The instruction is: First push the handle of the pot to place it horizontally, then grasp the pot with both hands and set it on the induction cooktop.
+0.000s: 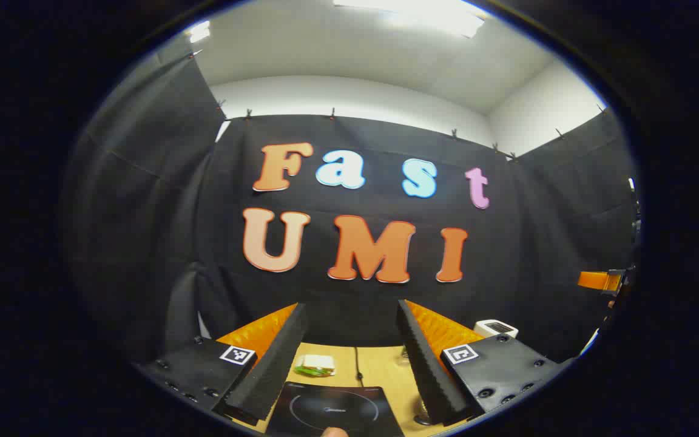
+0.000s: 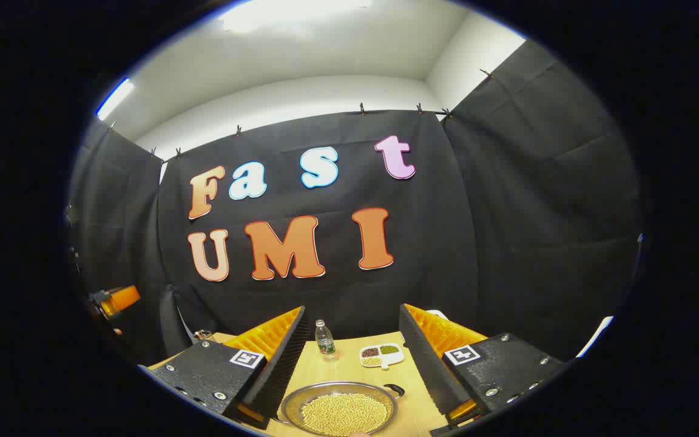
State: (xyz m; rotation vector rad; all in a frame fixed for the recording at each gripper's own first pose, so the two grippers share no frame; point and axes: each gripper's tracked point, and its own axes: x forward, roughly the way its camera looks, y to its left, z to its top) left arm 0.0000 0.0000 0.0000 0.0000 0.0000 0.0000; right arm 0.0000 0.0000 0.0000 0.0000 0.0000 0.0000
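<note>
Pot (image 2: 342, 408), wide and shallow with a metal rim and filled with small yellowish grains, sits on the wooden table (image 2: 349, 367) at the bottom of the right gripper view, directly between your right gripper (image 2: 352, 358) fingers, which stand spread wide apart and touch nothing. One dark side handle (image 2: 394, 388) of the pot projects from its rim on the far right side, angled away from you. Beyond the pot, near the booth wall, a small clear bottle (image 2: 324, 337) stands upright, and just beside it to the right lies a white divided dish (image 2: 381, 355) holding separate portions of coloured grains (reddish, green and pale). In the left gripper view, your left gripper (image 1: 352, 355) also has its fingers spread, with nothing held between them; below and between them lies the black induction cooktop (image 1: 335, 409), flat on the table (image 1: 380, 367), its cord (image 1: 357, 364) running back toward the wall. A small green-and-white packet (image 1: 315, 365) rests on the table just past the cooktop's far left corner, and a white boxy device (image 1: 496, 328) sits farther right near the wall. Both grippers hover above the table surface, clear of the pot and the cooktop.
</note>
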